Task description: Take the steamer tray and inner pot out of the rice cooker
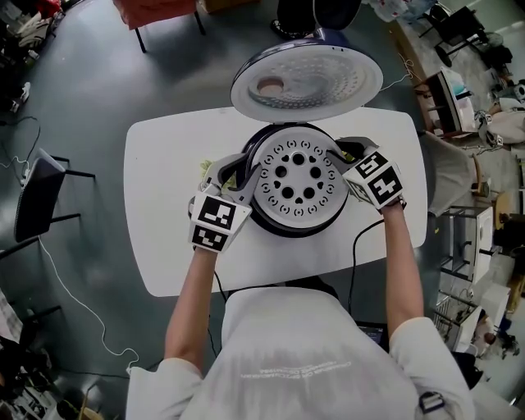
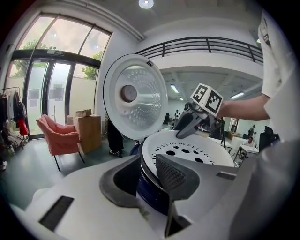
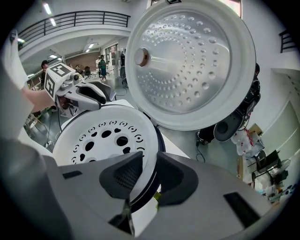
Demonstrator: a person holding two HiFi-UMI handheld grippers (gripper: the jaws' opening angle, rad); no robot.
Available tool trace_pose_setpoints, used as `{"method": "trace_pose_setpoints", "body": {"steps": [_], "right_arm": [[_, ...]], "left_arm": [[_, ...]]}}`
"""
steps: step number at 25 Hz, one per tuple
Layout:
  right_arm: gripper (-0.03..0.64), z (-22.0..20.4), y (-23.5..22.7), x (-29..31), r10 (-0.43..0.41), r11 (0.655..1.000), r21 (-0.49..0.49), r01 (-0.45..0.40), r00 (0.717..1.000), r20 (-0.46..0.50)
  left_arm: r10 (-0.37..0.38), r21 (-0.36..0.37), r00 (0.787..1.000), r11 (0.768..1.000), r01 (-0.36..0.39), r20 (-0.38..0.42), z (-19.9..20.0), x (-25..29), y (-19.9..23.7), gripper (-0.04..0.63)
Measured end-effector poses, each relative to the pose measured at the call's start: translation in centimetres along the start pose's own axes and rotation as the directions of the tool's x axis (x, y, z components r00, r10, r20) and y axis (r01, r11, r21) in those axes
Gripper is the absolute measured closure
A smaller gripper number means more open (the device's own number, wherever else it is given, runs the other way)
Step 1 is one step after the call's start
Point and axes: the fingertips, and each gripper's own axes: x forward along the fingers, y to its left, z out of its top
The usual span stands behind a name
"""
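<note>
The rice cooker (image 1: 295, 232) stands open on the white table (image 1: 164, 164), its lid (image 1: 308, 80) tipped back. A white perforated steamer tray (image 1: 297, 182) sits in its mouth and hides the inner pot. My left gripper (image 1: 244, 174) is at the tray's left rim. In the left gripper view the rim of the tray (image 2: 187, 152) runs between its jaws, one pad on top and one outside. My right gripper (image 1: 343, 154) holds the opposite rim. In the right gripper view the tray (image 3: 101, 136) edge is pinched between the pads.
A black cord (image 1: 354, 246) runs off the table's near edge. A dark chair (image 1: 41, 197) stands on the floor to the left and a red chair (image 1: 156, 12) beyond the table. The raised lid (image 3: 190, 61) looms close behind the tray.
</note>
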Motion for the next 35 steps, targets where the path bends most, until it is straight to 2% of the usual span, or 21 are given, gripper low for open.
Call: {"method": "trace_pose_setpoints", "body": {"steps": [6, 12, 17, 20, 23, 27, 35], "right_arm": [[0.511, 0.4, 2.1, 0.0, -0.003, 1.000, 0.017, 0.003, 1.000, 0.023], [0.523, 0.7, 1.0, -1.5, 0.001, 0.996, 0.087, -0.008, 0.997, 0.080], [0.532, 1.9, 1.1, -2.2, 0.000, 0.982, 0.186, -0.028, 0.988, 0.153], [0.539, 2.1, 0.7, -2.8, 0.002, 0.958, 0.280, -0.066, 0.975, 0.220], [0.548, 2.2, 0.9, -3.5, -0.002, 0.902, 0.411, -0.135, 0.948, 0.317], [0.558, 1.7, 0.4, -4.6, -0.060, 0.790, 0.571, -0.224, 0.898, 0.436], [0.560, -3.1, -1.4, -7.6, -0.175, 0.567, 0.726, -0.390, 0.804, 0.569]], "left_arm": [[-0.001, -0.001, 1.000, 1.000, 0.001, 0.011, -1.5, -1.6, 0.2, 0.482], [-0.003, 0.002, 1.000, 1.000, 0.003, 0.012, -1.2, -1.0, -0.4, 0.483], [-0.005, 0.009, 1.000, 1.000, 0.005, 0.018, -1.6, -1.7, 0.3, 0.485], [-0.010, 0.011, 1.000, 1.000, 0.009, 0.030, -1.3, -1.8, 0.2, 0.485], [-0.010, 0.019, 0.999, 1.000, 0.009, 0.034, -1.5, -2.7, 0.2, 0.485], [-0.010, 0.031, 0.999, 0.999, 0.009, 0.039, -1.4, -3.5, 0.2, 0.485], [-0.028, 0.066, 0.999, 0.998, 0.026, 0.038, 1.1, -2.7, -2.2, 0.489]]}}
